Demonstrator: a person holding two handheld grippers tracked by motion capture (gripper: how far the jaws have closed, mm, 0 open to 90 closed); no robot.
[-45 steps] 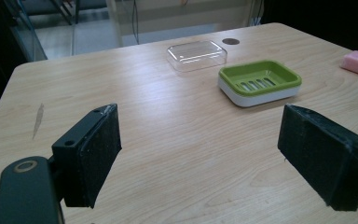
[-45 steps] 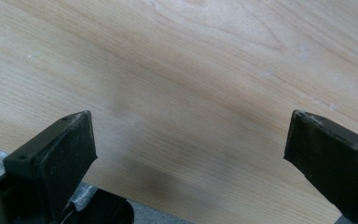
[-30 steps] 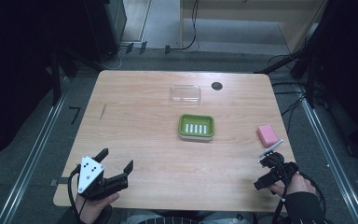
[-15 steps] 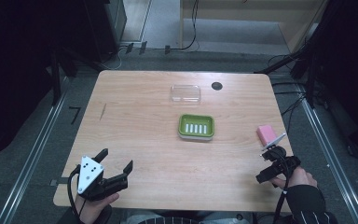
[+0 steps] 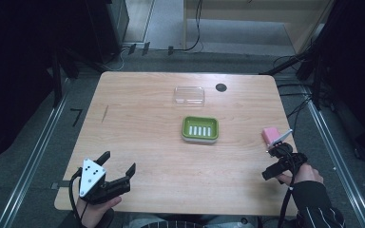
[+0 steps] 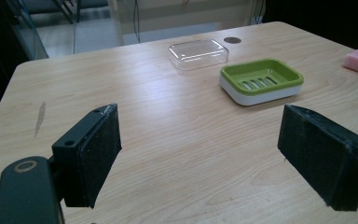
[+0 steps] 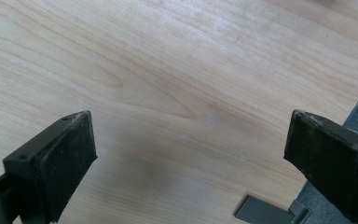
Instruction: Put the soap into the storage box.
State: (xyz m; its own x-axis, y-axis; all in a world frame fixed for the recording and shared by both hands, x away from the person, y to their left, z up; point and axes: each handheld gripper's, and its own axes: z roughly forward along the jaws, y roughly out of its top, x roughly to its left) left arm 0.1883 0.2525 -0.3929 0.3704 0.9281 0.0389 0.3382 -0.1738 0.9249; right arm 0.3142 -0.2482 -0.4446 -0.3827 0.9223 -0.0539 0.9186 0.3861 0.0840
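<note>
No words or labels to read on anything. On the table [image 5: 138, 118]: 1 pink soap [image 5: 269, 135], 1 green soap dish [image 5: 200, 129], 1 clear lid [image 5: 189, 95]. Right tool [image 5: 279, 153] is just beside the soap, near the table's right edge, w/ jaws wide open & nothing in them. Left tool [image 5: 120, 163] sits at the front left corner, jaws also wide open & holding nothing. Dish is mid-table, lid behind it.
</note>
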